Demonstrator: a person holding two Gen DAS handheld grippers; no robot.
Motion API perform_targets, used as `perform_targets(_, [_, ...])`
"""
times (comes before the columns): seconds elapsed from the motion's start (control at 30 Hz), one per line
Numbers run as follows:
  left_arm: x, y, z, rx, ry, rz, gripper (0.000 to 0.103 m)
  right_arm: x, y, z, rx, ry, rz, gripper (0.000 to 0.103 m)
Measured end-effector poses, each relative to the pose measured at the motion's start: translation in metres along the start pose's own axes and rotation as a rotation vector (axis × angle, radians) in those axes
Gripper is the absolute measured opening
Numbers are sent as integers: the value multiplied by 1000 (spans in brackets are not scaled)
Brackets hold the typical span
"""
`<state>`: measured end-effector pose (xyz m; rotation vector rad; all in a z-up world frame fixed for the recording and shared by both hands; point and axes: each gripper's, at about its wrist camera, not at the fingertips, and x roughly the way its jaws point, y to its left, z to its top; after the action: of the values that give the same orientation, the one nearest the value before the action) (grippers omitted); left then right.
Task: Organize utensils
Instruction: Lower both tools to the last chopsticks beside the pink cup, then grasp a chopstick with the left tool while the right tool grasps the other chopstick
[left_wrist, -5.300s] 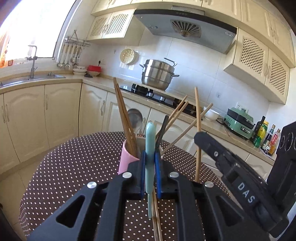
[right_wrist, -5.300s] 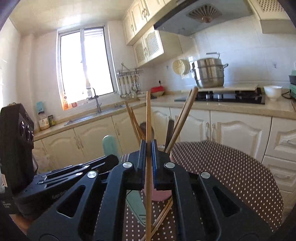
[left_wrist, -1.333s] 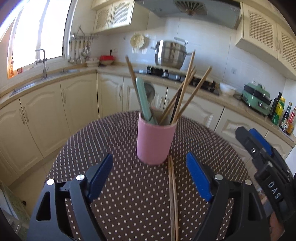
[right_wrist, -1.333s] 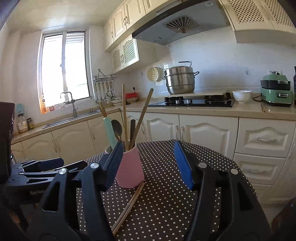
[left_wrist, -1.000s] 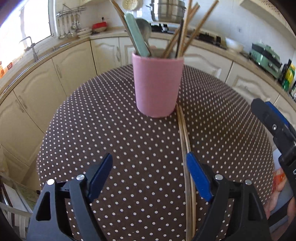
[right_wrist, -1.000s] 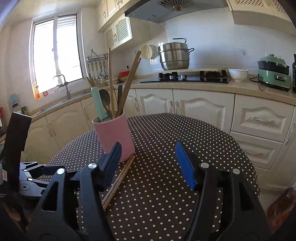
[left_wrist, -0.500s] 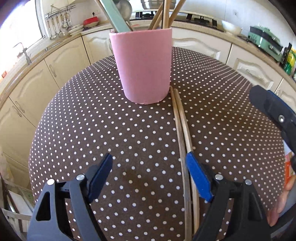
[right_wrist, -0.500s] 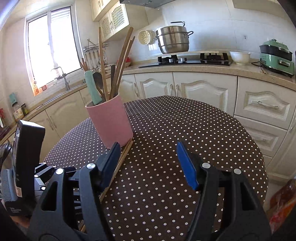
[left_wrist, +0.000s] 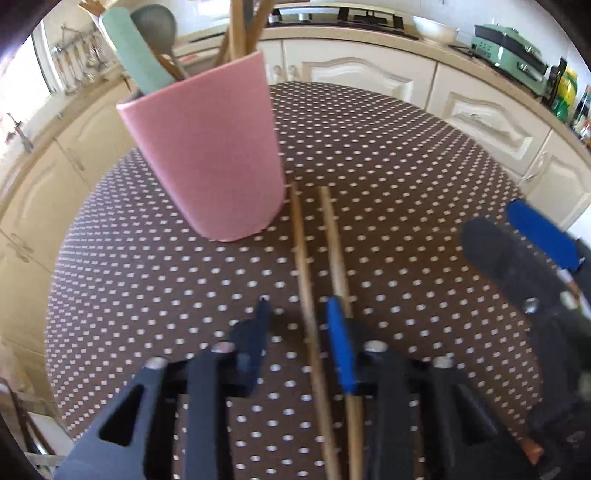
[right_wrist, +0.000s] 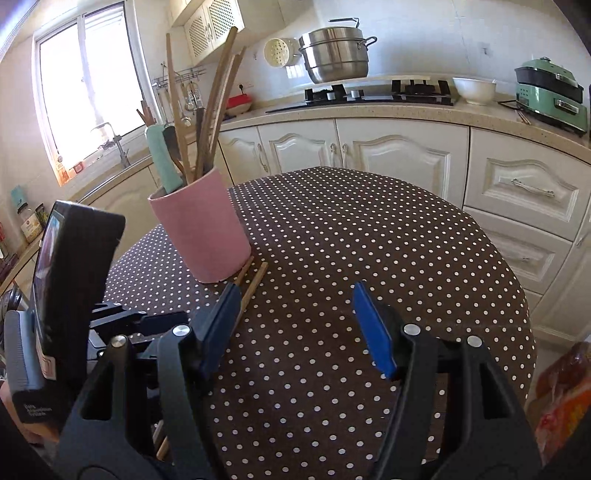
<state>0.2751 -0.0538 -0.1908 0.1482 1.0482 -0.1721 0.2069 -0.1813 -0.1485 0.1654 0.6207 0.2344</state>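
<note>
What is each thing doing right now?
Pink cup: upright on the table, full of utensils.
Two chopsticks: flat on the table beside the cup.
Left gripper: jaws just closing, one chopstick between them, not yet pinched.
Right gripper: open, holding nothing.

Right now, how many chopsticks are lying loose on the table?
2. Both lie side by side beside the pink cup: left chopstick between the left gripper fingers, right chopstick just outside. None seen hidden.
</note>
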Motion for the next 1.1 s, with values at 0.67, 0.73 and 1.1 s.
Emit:
perform_targets(0.67, [-46,56,-80,-358,-95,-130,5,44,44,-6,-75,294,8,63])
perform_targets(0.73, [-48,65,-82,-382,-92,-127,5,52,56,-4,-107,326,11,63])
perform_targets(1.1, [-24,94,-60,-419,-6,-164,9,84,77,3,-231,444,-48,21])
